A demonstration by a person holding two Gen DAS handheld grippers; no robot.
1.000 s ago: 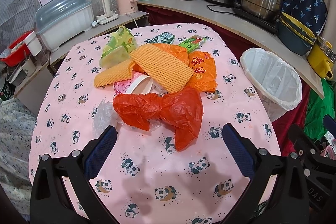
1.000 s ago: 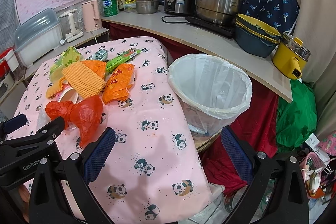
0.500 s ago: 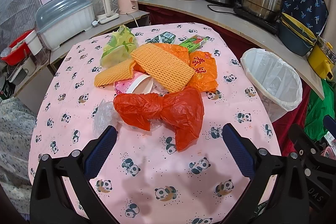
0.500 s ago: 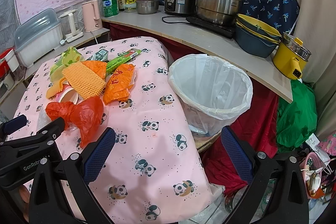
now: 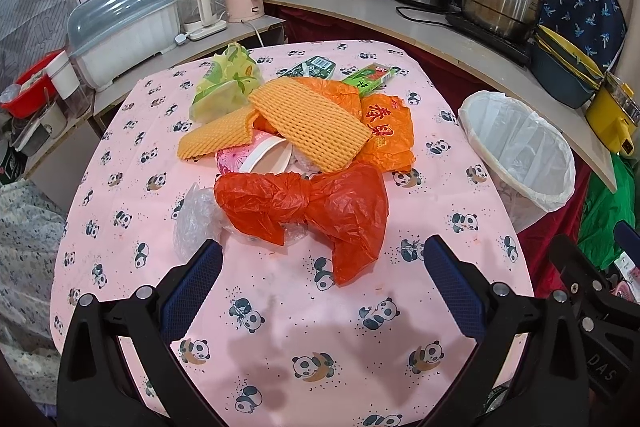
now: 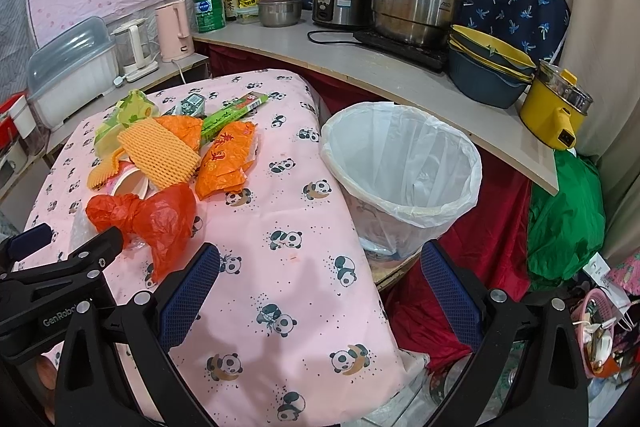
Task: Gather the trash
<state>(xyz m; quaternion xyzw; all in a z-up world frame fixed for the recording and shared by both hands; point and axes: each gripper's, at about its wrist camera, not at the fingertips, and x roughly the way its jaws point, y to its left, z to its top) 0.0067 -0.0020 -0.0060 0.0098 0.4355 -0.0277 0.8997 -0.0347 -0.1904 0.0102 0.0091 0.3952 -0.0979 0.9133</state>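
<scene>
Right wrist alone: green bag (image 6: 566, 215).

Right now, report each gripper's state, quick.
Left gripper: open, holding nothing, hovering just short of the red plastic bag.
Right gripper: open, holding nothing, above the table edge beside the trash bin.

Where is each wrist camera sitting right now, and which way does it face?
Left wrist: on the left gripper, above the near edge of the pink panda-print tablecloth, facing the trash pile led by the crumpled red plastic bag; both open fingers show.
Right wrist: on the right gripper, at the table's right edge, facing the white-lined trash bin; its open fingers and the left gripper show.
Shared: bag, pile, bin, counter with the large steel pot.
</scene>
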